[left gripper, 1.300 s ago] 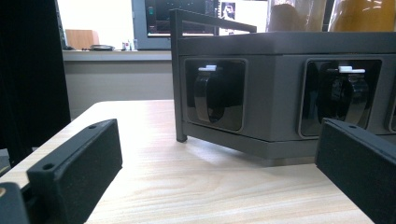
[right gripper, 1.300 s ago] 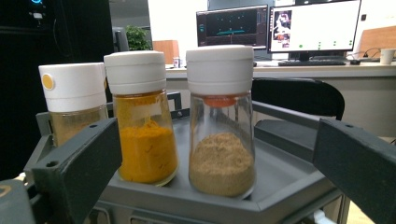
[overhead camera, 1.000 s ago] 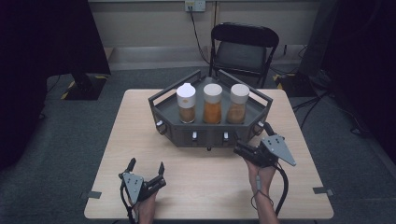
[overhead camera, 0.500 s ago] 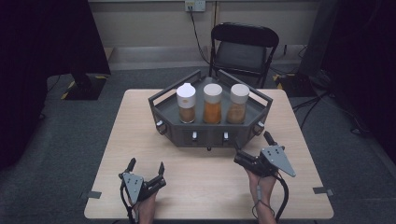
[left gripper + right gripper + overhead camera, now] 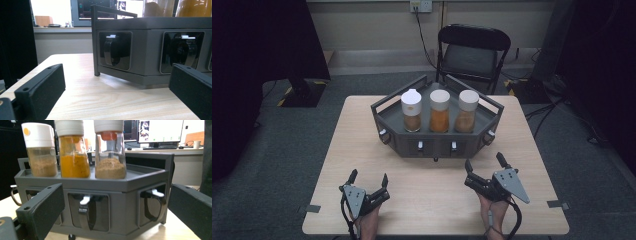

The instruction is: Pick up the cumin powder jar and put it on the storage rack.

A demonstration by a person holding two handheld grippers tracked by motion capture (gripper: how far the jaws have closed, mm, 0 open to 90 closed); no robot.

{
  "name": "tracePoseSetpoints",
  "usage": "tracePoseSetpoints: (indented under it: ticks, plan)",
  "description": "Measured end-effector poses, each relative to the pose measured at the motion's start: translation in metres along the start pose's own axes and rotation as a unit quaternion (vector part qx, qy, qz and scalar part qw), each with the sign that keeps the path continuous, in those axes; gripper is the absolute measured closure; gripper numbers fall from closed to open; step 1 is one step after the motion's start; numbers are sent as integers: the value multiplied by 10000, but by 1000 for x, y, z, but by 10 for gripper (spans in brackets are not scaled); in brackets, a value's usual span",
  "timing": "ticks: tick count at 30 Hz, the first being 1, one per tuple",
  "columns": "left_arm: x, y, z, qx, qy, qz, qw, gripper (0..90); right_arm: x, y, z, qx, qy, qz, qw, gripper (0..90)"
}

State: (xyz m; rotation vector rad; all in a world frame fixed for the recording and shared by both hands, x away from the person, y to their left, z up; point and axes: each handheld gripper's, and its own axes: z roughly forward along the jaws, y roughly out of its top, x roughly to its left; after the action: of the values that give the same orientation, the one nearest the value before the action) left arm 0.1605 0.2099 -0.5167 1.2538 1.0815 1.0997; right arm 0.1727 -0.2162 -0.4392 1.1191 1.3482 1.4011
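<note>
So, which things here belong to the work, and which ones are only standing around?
In the work:
- left claw, open
- right claw, open
- grey rack
- three spice jars: left, middle, right

Standing around:
- folding chair
- wall socket

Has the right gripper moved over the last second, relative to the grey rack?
Yes. The right gripper has pulled back from the grey rack toward the table's near edge; a second ago its jaws nearly touched the rack's front right corner.

Black two-jaw grippers — grey three-cornered top plates, trailing black cables.
</note>
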Motion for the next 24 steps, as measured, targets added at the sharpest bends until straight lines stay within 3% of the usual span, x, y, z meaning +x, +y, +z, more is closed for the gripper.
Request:
tracePoseSetpoints:
  ticks: [10, 24]
  plan:
    - [0, 0, 0, 0, -2, -1, 10000, 3, -2, -17, -8, 20, -89, 102, 9999, 0]
    - [0, 0, 0, -1, -2, -2, 10000, 3, 0, -46, -13, -7, -301, -44, 9995, 0]
